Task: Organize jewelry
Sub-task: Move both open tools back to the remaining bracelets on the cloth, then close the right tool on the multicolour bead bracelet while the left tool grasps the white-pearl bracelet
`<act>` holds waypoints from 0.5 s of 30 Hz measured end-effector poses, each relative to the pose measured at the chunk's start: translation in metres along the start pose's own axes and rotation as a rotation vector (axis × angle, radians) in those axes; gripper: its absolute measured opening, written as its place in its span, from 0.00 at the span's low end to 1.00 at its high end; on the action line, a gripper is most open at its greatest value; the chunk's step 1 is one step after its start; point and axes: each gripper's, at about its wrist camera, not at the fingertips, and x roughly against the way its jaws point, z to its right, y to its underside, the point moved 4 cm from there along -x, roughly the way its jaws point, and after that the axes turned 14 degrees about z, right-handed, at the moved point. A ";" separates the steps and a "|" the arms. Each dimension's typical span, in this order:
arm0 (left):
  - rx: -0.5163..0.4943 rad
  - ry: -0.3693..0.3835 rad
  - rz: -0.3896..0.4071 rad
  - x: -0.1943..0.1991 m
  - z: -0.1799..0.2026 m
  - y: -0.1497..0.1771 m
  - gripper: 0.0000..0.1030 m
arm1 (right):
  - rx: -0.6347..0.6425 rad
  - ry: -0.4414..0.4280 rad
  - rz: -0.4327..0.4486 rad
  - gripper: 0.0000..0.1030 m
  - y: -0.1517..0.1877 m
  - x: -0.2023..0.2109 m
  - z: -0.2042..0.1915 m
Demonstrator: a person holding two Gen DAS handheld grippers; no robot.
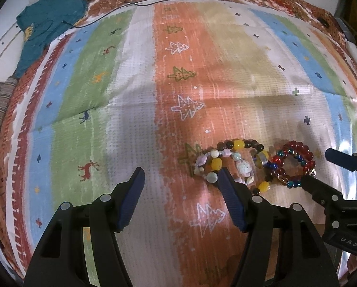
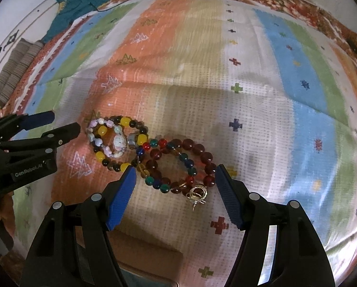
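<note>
Now both hand-held grippers, L & R, gape by bracelets.

- The left gripper is low and points forward. Its two blue-padded fingers are spread wide apart, with nothing between them.
- The right gripper is low too, and its fingers are just as wide apart (nothing pinched).
- The two grippers sit side by side, close together, each with its tips turned a little toward the other.
</note>
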 end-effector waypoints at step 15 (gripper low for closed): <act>-0.025 0.011 -0.043 -0.029 0.004 0.001 0.52 | -0.044 -0.034 -0.082 0.46 0.004 -0.027 0.008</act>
